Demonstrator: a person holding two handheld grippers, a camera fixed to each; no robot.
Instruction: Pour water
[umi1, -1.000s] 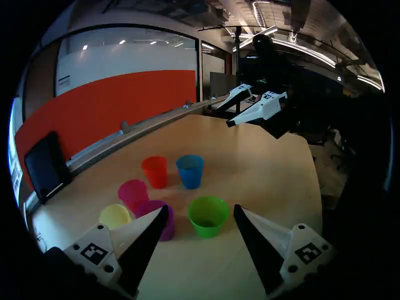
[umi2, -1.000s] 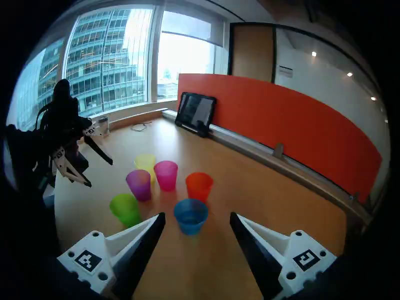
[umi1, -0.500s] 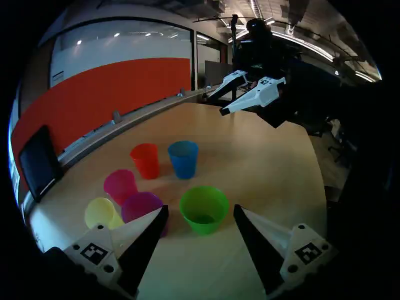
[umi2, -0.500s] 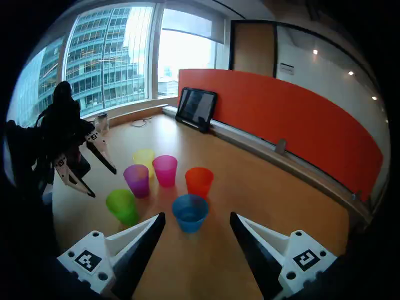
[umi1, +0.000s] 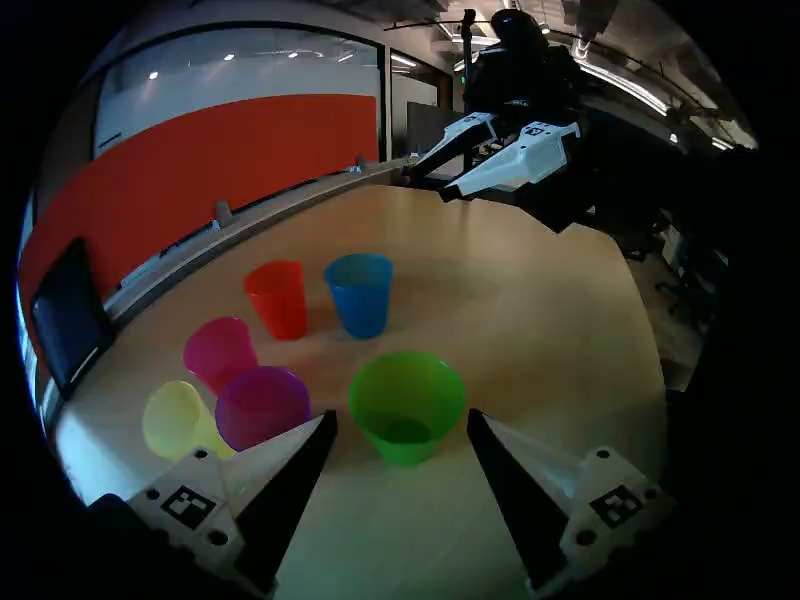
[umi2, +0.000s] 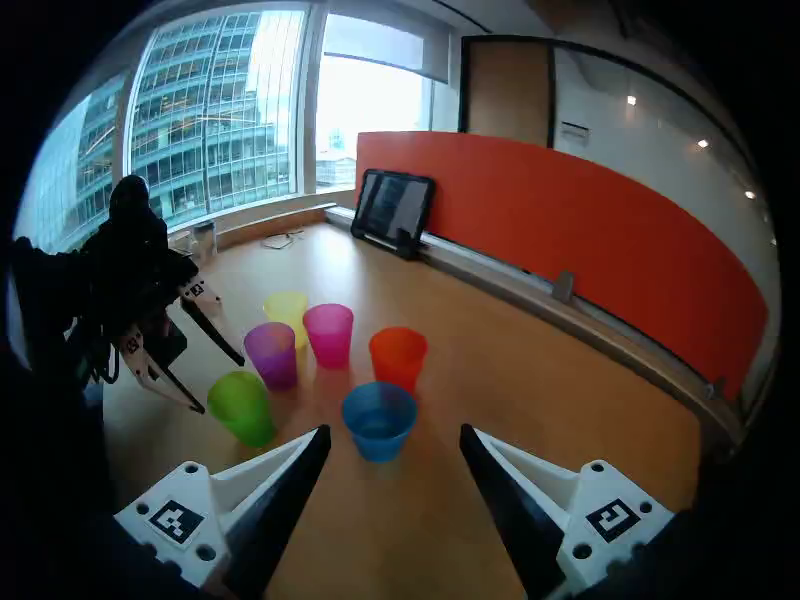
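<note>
green cup (umi1: 406, 405) nearer, yellow cup (umi1: 170, 420) half-hidden

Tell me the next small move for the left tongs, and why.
Probably ease the left tongs forward until they straddle the green cup, then close. They are open and empty, and that cup stands upright on the table directly ahead, centred on their gap, with the purple cup off to one side.

The table (umi1: 540, 300) looks like pale wood, smooth with a soft sheen. The green cup (umi1: 406, 405) and blue cup (umi1: 359, 293) are thin coloured plastic (smooth, slightly see-through). The left gripper (umi1: 398, 416) has matt white plastic fingers (umi1: 555, 478) with black inner faces. The orange wall panel (umi2: 620, 240) looks matt.
</note>
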